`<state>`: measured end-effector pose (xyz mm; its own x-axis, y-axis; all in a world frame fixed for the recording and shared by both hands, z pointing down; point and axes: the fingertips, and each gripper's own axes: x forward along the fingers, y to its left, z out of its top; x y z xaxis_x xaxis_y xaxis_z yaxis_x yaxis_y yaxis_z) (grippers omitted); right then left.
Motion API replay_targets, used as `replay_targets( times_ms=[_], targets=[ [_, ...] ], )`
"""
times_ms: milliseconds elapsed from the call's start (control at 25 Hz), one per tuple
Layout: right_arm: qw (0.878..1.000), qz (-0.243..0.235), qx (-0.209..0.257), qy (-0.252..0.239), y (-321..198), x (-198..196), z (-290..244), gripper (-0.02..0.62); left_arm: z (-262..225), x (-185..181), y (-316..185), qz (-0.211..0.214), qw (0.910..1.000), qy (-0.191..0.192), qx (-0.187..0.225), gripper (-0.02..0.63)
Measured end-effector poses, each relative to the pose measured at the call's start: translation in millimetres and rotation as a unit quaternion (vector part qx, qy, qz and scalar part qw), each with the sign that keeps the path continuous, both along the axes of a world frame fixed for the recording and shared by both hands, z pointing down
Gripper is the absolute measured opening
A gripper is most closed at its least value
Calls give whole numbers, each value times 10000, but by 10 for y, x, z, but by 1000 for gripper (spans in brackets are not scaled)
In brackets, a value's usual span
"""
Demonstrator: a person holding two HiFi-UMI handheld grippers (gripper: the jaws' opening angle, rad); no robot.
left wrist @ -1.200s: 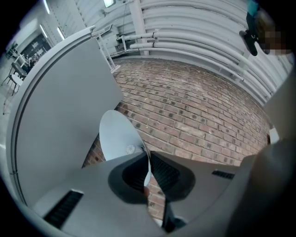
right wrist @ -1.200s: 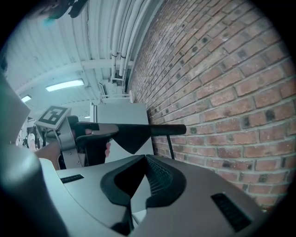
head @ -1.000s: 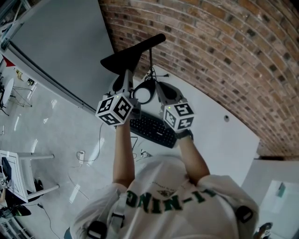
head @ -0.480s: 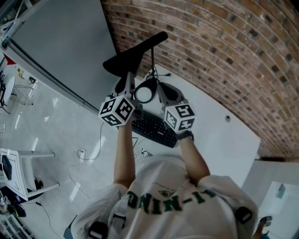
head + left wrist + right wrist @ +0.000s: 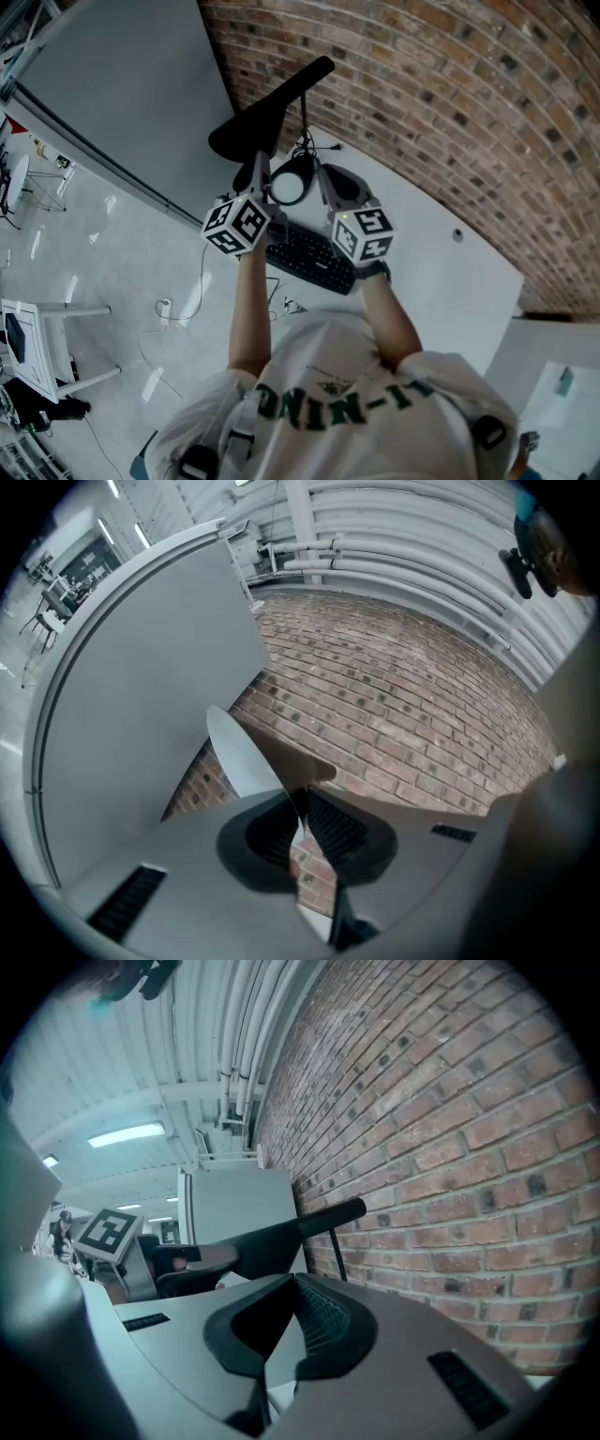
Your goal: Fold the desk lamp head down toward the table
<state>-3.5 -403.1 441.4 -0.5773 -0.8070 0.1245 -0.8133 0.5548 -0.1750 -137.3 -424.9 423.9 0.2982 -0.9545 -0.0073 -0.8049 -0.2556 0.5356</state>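
Nearest in, the keyboard (image 5: 309, 255) lies along the table's (image 5: 441, 281) front edge, with both grippers raised just past it. The right gripper (image 5: 292, 1283) has its pads pressed together on nothing. The left gripper (image 5: 302, 803) pinches the thin near rim of the lamp head (image 5: 267, 105), and its jaws have just been easing apart. The head hangs slanted above the round base (image 5: 289, 186) at the table's left end, near tip lower, well clear of the tabletop. I'd call the fold only begun, with most of the swing left. There's open table below and to the right. The brick wall (image 5: 450, 103) crowds the head's far end, and a grey panel (image 5: 131, 94) stands to the left.
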Motion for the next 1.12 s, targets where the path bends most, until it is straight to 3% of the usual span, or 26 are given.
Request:
replay_targets(
  times_ms=[640, 1120],
  targets=[
    [9999, -39, -146, 28, -48, -22, 75, 3, 355, 67, -53, 299, 9984, 448, 185, 31],
    [9995, -23, -312, 90, -156, -45, 221, 5, 691, 188, -156, 666, 9905, 1161, 322, 31]
  ],
)
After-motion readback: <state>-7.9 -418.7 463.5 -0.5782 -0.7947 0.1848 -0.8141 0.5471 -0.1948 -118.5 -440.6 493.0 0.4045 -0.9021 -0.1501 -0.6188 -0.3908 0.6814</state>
